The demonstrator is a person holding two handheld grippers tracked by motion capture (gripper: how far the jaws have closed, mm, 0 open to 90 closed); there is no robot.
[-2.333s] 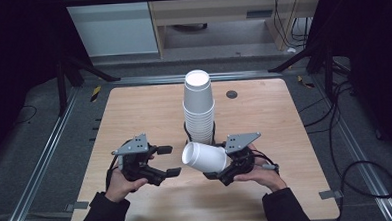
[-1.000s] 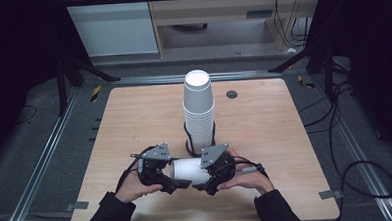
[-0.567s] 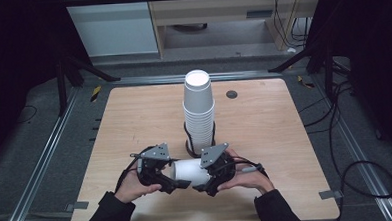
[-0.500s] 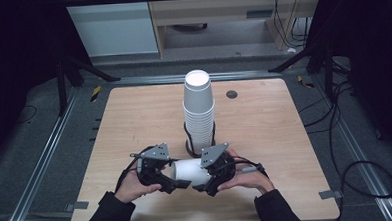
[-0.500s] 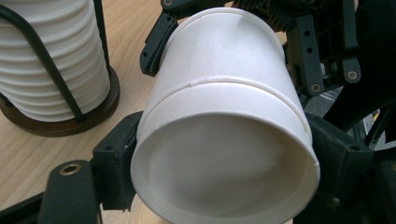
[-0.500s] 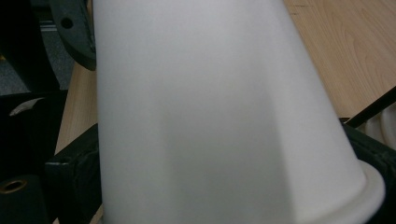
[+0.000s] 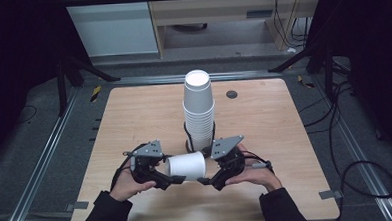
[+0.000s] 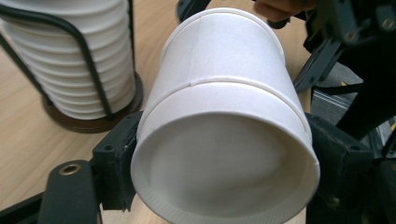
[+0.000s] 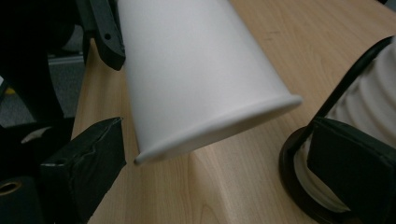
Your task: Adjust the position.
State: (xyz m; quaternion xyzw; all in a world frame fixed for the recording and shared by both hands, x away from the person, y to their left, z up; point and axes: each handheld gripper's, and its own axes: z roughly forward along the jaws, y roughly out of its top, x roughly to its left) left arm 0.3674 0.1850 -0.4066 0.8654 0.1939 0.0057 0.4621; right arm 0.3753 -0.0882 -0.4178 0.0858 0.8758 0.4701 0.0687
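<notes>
We have the cup (image 7: 185, 166) lying sideways just above the worktop (image 7: 134, 113), clamped at its base by our left hand-held gripper (image 7: 173, 177). Our right hand-held gripper (image 7: 205, 180) stands released around the rim. Thin paper, light, easily crushed: grip gently near the stiffer rim.

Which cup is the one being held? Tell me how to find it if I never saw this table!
Look at the wooden table and find the tall stack of white cups in a black wire holder near its middle. Just in front of it, toward the person, a single white paper cup sits between the left gripper and the right gripper. It is the only cup lying sideways, apart from the stack.
</notes>
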